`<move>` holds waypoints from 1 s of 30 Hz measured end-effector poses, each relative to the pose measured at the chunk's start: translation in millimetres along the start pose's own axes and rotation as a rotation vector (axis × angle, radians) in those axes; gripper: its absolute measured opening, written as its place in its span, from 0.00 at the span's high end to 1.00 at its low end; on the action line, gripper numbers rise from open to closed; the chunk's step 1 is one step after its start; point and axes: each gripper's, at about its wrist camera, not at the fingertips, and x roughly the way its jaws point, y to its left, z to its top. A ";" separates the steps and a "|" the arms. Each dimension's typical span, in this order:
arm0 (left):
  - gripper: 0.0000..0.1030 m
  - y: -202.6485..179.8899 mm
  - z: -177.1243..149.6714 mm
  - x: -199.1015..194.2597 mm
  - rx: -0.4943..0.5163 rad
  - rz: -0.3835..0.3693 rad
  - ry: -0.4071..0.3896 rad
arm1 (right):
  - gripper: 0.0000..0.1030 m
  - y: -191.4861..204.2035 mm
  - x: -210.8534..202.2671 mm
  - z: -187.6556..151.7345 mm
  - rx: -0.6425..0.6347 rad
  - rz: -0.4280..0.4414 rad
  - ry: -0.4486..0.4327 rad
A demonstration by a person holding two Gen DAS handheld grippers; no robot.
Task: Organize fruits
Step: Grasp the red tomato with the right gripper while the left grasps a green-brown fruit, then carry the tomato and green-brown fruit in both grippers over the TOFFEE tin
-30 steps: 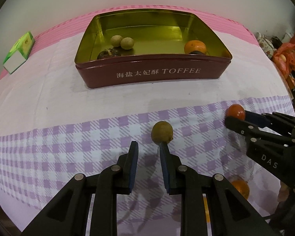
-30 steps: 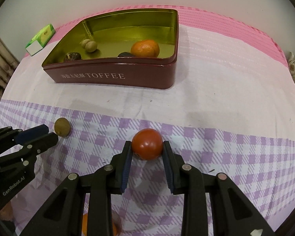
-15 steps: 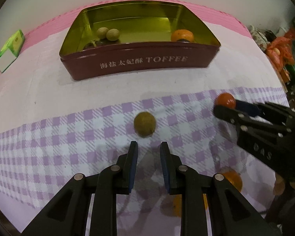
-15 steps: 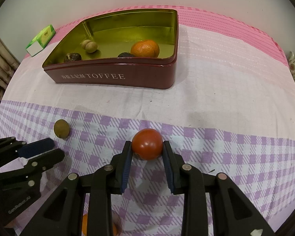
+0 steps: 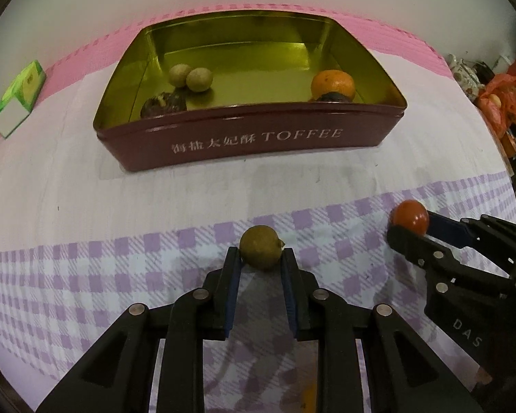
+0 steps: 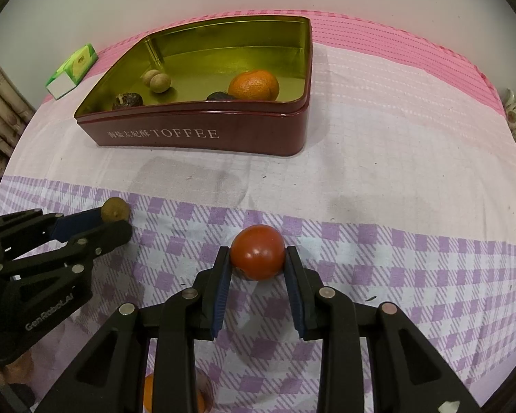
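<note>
My left gripper (image 5: 260, 258) is shut on a small brown-green round fruit (image 5: 260, 246) just above the checked cloth; it also shows in the right wrist view (image 6: 115, 209). My right gripper (image 6: 258, 258) is shut on a red tomato (image 6: 258, 256), which also shows in the left wrist view (image 5: 410, 216). The maroon TOFFEE tin (image 5: 251, 137) stands ahead, open. Inside lie two small tan fruits (image 5: 192, 77), a dark wrinkled fruit (image 5: 163, 103), an orange (image 5: 333, 84) and a dark fruit (image 6: 218, 96) in front of it.
A green and white box (image 5: 19, 98) lies at the far left on the pink cloth. An orange fruit (image 6: 149, 392) lies low under my right gripper. Red bags and clutter (image 5: 505, 99) sit beyond the right table edge.
My left gripper pulled back from the small fruit, then came forward and closed on it. The right gripper stayed shut on the tomato, barely moving.
</note>
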 end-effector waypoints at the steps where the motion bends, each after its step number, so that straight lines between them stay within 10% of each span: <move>1: 0.76 -0.8 0.9 0.9 0.004 0.003 -0.002 | 0.72 0.0 -0.1 0.0 0.001 0.000 0.000; 30: 0.76 18.3 -3.5 -14.9 -0.044 0.009 -0.041 | 0.72 3.4 0.2 0.1 -0.009 -0.020 0.003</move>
